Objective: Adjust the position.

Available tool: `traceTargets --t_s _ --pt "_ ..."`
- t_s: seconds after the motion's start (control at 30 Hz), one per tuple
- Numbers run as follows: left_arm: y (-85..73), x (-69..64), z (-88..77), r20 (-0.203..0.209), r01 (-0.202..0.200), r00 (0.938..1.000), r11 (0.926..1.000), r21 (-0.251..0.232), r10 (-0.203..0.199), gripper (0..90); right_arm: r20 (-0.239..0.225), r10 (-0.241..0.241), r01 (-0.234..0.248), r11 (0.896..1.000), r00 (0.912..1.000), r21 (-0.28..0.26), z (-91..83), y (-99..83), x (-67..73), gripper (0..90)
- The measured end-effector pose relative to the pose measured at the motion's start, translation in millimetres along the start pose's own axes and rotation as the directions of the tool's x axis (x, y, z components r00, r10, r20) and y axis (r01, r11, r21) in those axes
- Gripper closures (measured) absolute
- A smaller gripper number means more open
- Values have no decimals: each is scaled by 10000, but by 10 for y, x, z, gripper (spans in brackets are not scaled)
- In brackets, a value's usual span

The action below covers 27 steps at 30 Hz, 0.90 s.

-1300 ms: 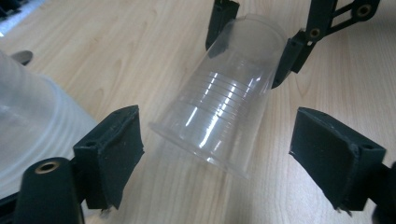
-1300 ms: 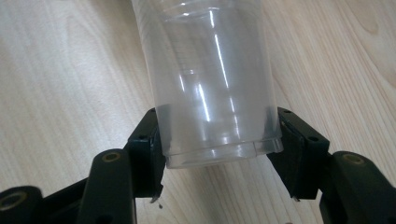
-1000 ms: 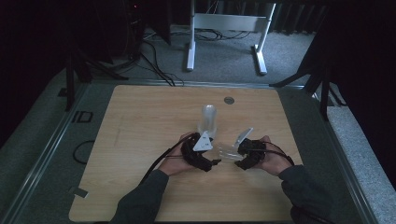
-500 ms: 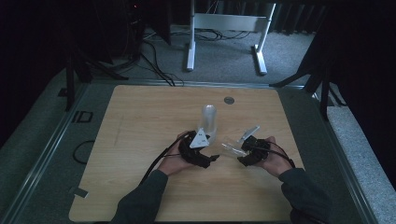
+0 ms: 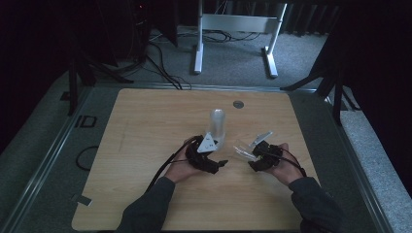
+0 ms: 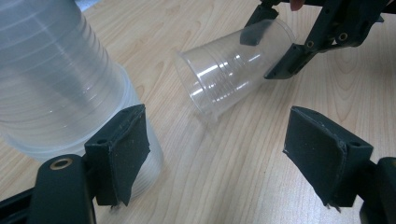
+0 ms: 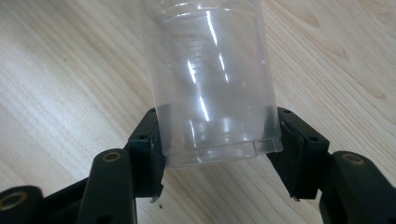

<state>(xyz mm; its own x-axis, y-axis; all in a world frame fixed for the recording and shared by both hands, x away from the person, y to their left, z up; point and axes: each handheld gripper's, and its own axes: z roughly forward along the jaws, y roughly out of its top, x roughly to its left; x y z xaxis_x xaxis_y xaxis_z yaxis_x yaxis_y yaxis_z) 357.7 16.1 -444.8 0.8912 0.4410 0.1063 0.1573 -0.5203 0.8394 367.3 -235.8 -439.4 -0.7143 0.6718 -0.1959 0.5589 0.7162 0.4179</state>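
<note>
1. Left gripper [image 6: 224,158] has its jaws spread with nothing pinched; they've just been closing in, and the stack of clear cups [image 6: 60,88] sits just outside its left pad, touching or nearly so, not between the pads.
2. Right gripper [image 7: 219,158] is pinching a single clear cup [image 7: 210,79] near its base. In the high view that cup [image 5: 243,148] lies tilted, mouth toward the stack [image 5: 217,127], and sits a bit lower and flatter than a second ago.
3. My read: one cup's been pulled off the stack, and the left side is about to re-grab the stack.
4. Count: one stack (too blurry to count the cups in it), one loose cup, two grippers, one wooden table [image 5: 145,145].
</note>
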Motion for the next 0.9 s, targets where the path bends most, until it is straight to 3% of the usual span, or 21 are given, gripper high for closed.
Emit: traceTargets --t_s 0.03,0.2,0.47,0.67,0.73,0.8,0.83,0.9 --pt "-4 3 2 -17 45 10000 10000 -12 -45 216 101 290 -289 9995 9995 -88 1 -8 -14 420" --pt "-18 7 18 54 156 9999 9999 42 -156 216 366 611 -603 9979 9975 -234 11 -22 -30 420" --pt "-28 16 32 -1 266 9996 9996 78 -266 216 1114 1324 -1263 9902 9849 -595 48 -49 -18 420" --pt "-33 19 41 -15 316 9995 9994 109 -316 216 1397 1851 -1741 9809 9727 -873 75 -74 -12 419" --pt "-32 17 45 -21 312 9995 9995 109 -312 216 1498 2246 -2092 9715 9629 -1117 80 -91 -22 420" --pt "-30 17 48 -20 316 9995 9994 120 -316 216 1804 2376 -2183 9685 9545 -1200 80 -95 -13 420" --pt "-30 17 48 -20 316 9995 9994 120 -316 217 1804 2376 -2183 9685 9545 -1200 80 -95 -13 420" --pt "-26 10 58 -52 361 9993 9993 99 -361 218 2121 2632 -2363 9610 9411 -1440 84 -94 -2 421"
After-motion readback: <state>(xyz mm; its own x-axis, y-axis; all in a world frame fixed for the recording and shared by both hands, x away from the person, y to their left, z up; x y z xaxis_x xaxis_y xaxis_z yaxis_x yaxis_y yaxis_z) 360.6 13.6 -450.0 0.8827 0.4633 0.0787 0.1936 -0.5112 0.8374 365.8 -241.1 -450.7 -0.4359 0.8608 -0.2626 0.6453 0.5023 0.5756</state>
